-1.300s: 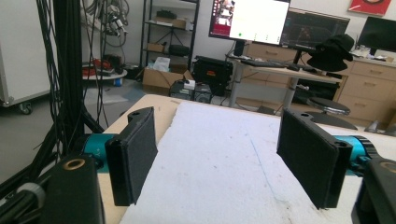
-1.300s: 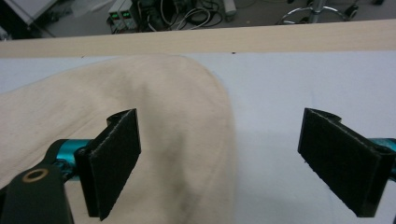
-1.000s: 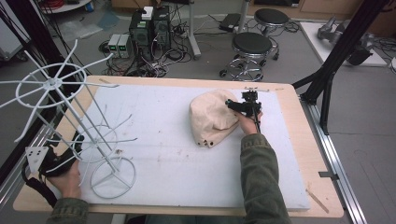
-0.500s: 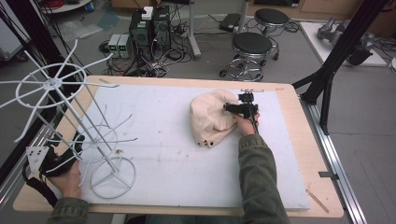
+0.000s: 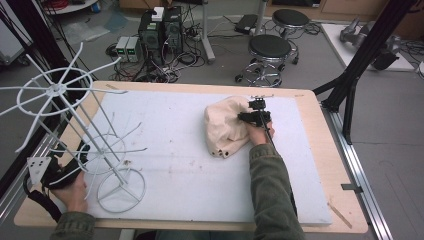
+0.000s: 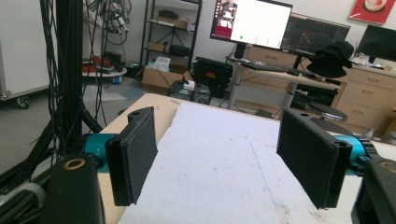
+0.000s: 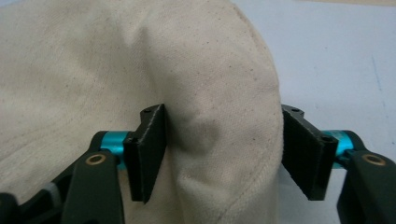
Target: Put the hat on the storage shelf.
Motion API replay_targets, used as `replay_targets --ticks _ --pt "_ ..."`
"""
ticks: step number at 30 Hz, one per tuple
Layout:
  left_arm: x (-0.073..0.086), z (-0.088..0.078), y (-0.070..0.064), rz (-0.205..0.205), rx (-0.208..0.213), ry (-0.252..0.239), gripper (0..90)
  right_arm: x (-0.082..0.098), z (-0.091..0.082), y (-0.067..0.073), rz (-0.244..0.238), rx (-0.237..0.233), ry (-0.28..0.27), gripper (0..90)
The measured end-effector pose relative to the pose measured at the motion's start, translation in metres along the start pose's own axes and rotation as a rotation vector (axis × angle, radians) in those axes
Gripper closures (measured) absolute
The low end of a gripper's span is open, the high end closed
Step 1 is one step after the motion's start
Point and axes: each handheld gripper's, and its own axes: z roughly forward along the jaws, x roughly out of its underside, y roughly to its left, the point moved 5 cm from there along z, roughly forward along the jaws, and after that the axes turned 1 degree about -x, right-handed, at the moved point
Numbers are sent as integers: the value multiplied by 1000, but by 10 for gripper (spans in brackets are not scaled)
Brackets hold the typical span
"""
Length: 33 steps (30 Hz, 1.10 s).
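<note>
A cream fabric hat lies crumpled right of the middle of the white mat. My right gripper reaches into its right side. In the right gripper view a bulging fold of the hat fills the gap of the right gripper. The jaws have just been closing, and both pads press the cloth. My left gripper rests at the table's near left corner beside the white wire rack. In its own view the left gripper is open with only mat between the jaws.
The wire rack's ring foot and thin arms reach over the mat's left part. The wooden table edge runs along the right. Stools and computer boxes stand on the floor behind the table.
The right gripper has edged a little left into the hat. The left hand and the rack have not moved.
</note>
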Motion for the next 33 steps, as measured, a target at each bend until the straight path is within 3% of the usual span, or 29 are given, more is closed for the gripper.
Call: replay_targets --ticks 5,13,19,24,28,33 --pt "0 0 0 1 1 0 285 0 -1 1 18 53 -5 462" --pt "0 0 0 -3 0 2 285 -1 -3 -4 62 47 -7 564" --pt "1 0 2 -13 -1 5 286 -3 -6 -3 20 76 -26 654" --pt "0 -1 3 -19 -3 2 285 -6 -13 -8 54 56 -46 735" --pt "1 0 4 -27 0 4 286 -9 -19 -13 84 12 -44 799" --pt "0 -1 3 -29 0 0 286 -9 -23 -18 133 -25 -51 809"
